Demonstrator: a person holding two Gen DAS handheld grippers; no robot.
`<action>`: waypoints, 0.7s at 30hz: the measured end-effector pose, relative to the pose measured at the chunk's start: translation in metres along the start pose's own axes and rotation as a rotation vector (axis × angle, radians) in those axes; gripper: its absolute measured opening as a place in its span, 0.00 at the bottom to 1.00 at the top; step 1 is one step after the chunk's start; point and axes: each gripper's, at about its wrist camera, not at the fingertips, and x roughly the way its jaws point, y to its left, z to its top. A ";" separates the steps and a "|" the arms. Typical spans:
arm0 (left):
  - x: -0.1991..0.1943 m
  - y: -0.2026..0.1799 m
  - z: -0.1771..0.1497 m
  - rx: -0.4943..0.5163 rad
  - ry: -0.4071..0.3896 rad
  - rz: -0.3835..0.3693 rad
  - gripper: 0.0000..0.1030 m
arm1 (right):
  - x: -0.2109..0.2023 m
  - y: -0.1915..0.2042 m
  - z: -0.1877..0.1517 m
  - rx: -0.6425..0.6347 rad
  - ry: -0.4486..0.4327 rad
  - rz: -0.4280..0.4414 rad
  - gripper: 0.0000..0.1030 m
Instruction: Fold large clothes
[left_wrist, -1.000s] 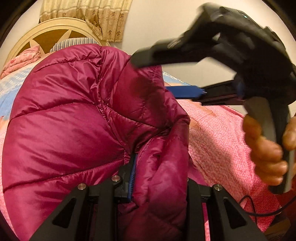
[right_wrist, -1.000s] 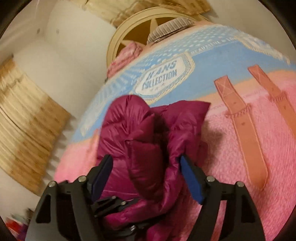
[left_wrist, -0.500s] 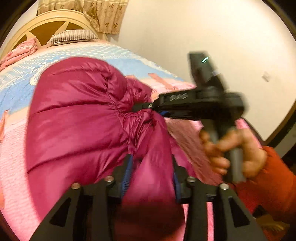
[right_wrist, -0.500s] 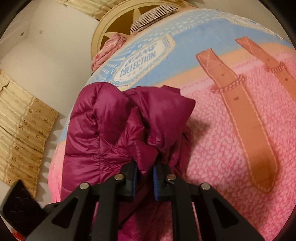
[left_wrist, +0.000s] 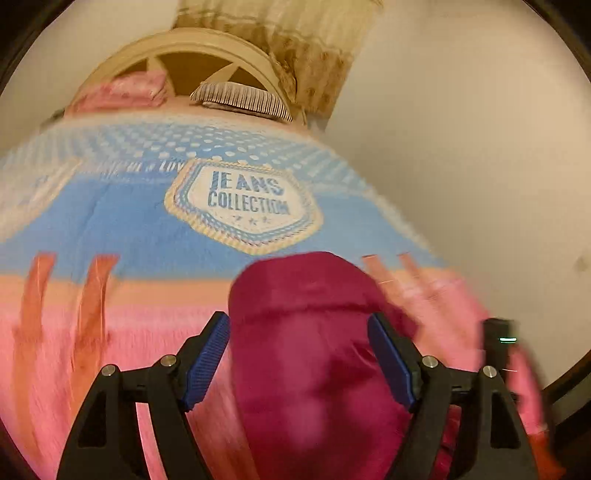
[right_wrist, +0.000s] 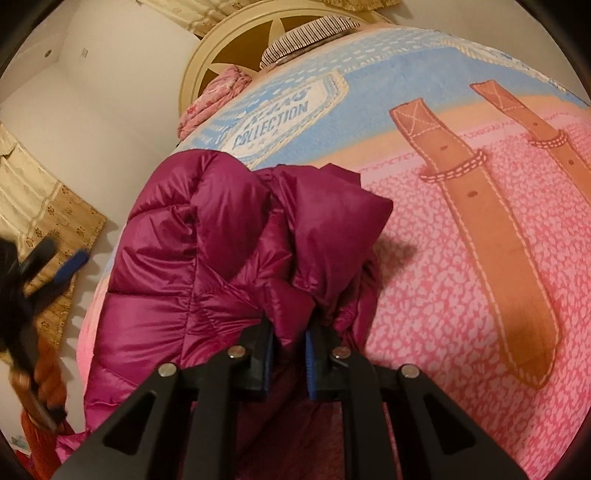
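Lying bunched, glossy magenta quilted jacket (right_wrist: 207, 258) — right fingers (right_wrist: 290, 360) pinch it, left fingers (left_wrist: 299, 363) just spreading around it

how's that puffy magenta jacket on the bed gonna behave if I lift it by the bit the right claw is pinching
The jacket will probably sag and unfold, since it already lies in soft, bunched folds on the blanket. Its quilted, puffy panels suggest it is light for its bulk. The glossy shell looks slippery, so the fold pinched in the right claw might creep out.
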 end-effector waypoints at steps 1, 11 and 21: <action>0.019 -0.009 0.003 0.030 0.023 0.050 0.75 | 0.000 0.000 -0.001 0.000 -0.002 -0.003 0.13; 0.061 -0.007 -0.038 0.033 0.095 0.168 0.77 | 0.003 0.004 -0.001 -0.020 0.008 -0.001 0.13; 0.078 -0.003 -0.058 -0.022 0.087 0.237 0.89 | 0.002 -0.002 0.008 -0.008 0.023 0.009 0.13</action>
